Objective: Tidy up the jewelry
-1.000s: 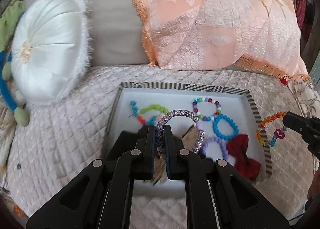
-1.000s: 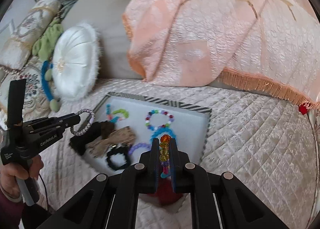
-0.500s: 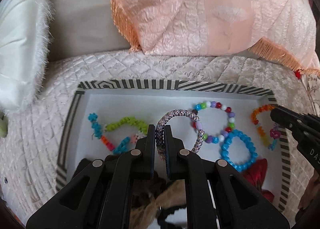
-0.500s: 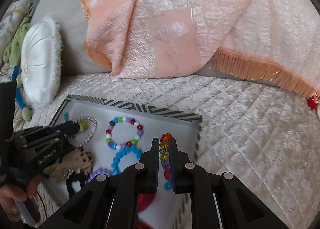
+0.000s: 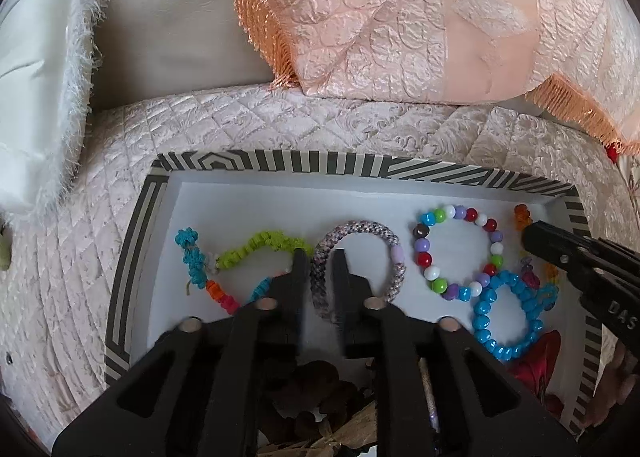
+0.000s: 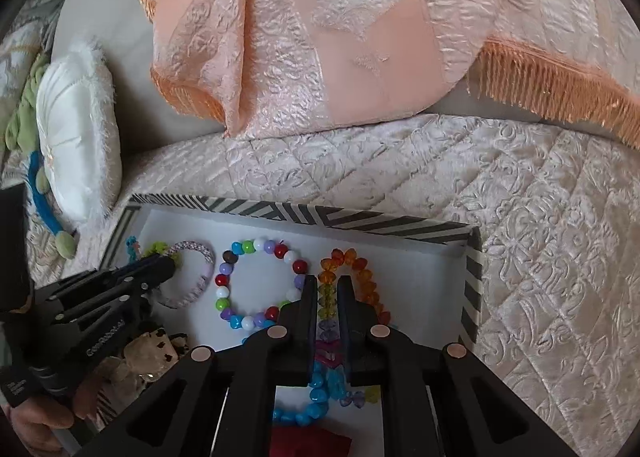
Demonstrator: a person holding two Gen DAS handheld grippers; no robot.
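A white tray with a striped rim point(image 5: 304, 163) point(image 6: 360, 223) lies on the quilted bed. My left gripper point(image 5: 320, 257) is shut on a grey-pink woven bangle point(image 5: 376, 235), low over the tray floor; the bangle also shows in the right wrist view point(image 6: 200, 257). My right gripper point(image 6: 325, 283) is shut on an orange-to-rainbow crystal bead bracelet point(image 6: 344, 259) at the tray's right end; its orange beads show in the left wrist view point(image 5: 522, 215). Between them lies a multicolour round-bead bracelet point(image 5: 460, 253) point(image 6: 260, 285).
The tray also holds a crocheted green-blue-orange band point(image 5: 240, 257), a blue bead bracelet point(image 5: 508, 313), a red fabric piece point(image 5: 536, 369) and dark hair ties point(image 5: 312, 397). A peach fringed cushion point(image 6: 320, 37) and a white round pillow point(image 6: 76, 137) lie behind.
Both grippers have moved forward and down into the tray with their bracelets. The bangle and the crystal bracelet now sit at the level of the tray floor.
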